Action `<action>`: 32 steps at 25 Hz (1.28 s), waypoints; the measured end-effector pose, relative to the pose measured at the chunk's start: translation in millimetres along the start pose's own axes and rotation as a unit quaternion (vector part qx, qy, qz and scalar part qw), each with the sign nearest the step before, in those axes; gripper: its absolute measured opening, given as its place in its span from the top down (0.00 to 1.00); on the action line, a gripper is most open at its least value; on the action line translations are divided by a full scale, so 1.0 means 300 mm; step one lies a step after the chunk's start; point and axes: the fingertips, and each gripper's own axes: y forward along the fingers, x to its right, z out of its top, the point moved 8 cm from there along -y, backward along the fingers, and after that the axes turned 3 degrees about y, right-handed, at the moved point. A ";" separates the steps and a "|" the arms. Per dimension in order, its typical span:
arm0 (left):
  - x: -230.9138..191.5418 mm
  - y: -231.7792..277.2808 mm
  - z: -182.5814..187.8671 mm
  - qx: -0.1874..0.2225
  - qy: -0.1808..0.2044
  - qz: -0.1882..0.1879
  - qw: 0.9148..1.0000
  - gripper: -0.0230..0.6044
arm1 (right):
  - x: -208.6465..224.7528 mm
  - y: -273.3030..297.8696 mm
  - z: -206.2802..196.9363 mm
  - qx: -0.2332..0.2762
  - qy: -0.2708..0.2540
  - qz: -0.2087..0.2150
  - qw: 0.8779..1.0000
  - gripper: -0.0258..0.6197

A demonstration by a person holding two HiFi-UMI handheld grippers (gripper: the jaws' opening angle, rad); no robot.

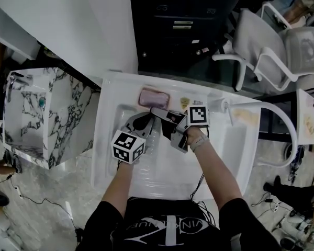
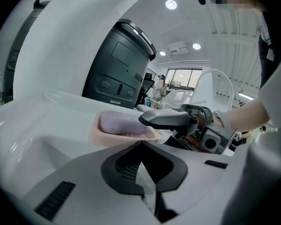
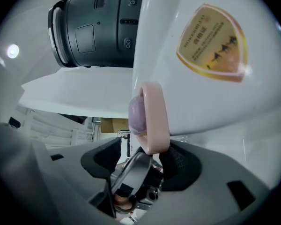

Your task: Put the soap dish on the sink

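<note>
Your two bare forearms reach out from the black shirt over the basin of the one white sink (image 1: 107,158). Each hand carries one hand-held gripper, two in all, and each gripper bears one marker cube. Both grippers point at the rear ledge and tilt slightly downward, close beside each other.

One pink soap dish (image 3: 155,116) rests on that rear ledge. It holds one purple bar of soap (image 2: 122,123). One gold shield label (image 3: 215,46) sits on the ledge near the dish.

Your right hand-held gripper (image 3: 143,159) is released, with its jaws spread wide. The near end of the soap dish stands between its tips without being clamped. You cannot tell whether one pad brushes the rim.

Your left hand-held gripper (image 2: 143,165) is clenched, jaws together on nothing, just short of the dish.
</note>
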 end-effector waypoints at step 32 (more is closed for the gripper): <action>-0.034 -0.085 0.050 0.032 -0.004 0.040 0.999 0.94 | -0.116 -0.057 -0.094 -0.020 -0.237 -0.021 0.971 0.89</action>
